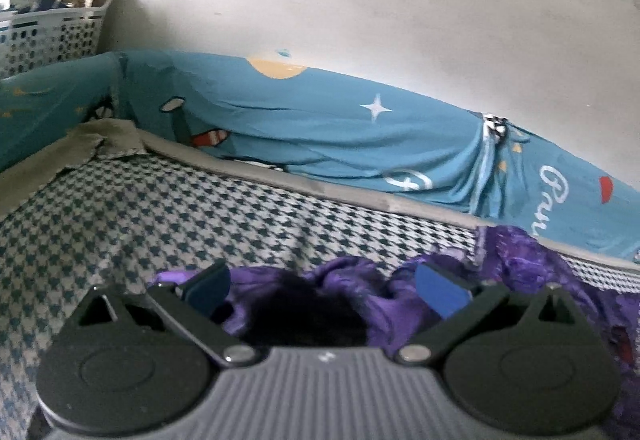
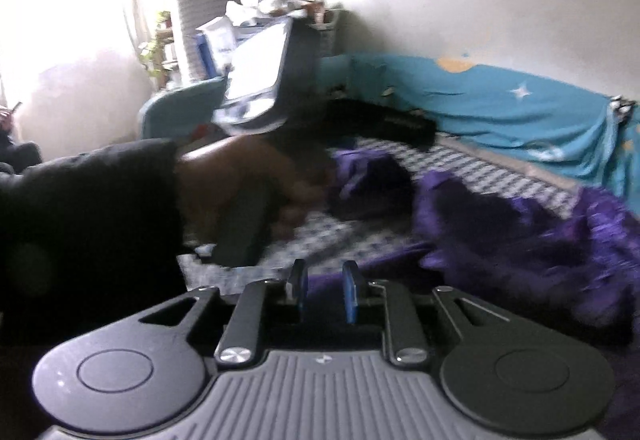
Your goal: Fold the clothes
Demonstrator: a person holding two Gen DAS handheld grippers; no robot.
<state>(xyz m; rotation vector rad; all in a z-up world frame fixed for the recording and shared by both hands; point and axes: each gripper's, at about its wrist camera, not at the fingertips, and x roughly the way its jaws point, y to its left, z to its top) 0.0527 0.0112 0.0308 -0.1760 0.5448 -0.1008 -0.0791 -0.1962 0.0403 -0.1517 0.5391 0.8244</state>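
In the left wrist view the left tongs (image 1: 326,290) stand wide apart over the crumpled purple garment (image 1: 372,296), which lies on the checked bed cover (image 1: 160,207) near the blue printed sheet (image 1: 320,119) by the wall; their pads grip nothing. In the right wrist view the right tongs (image 2: 325,290) are parted only narrowly, nothing caught between the pads, with the purple garment (image 2: 540,240) just ahead and to their right, and the person's left hand (image 2: 256,179) holding the other tool further back.

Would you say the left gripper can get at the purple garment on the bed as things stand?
Probably yes. The left gripper has its jaws wide open right over the purple garment, which bunches up between the pads on the checked bedcover. Nothing lies between them. Whether the pads already touch the cloth is unclear.
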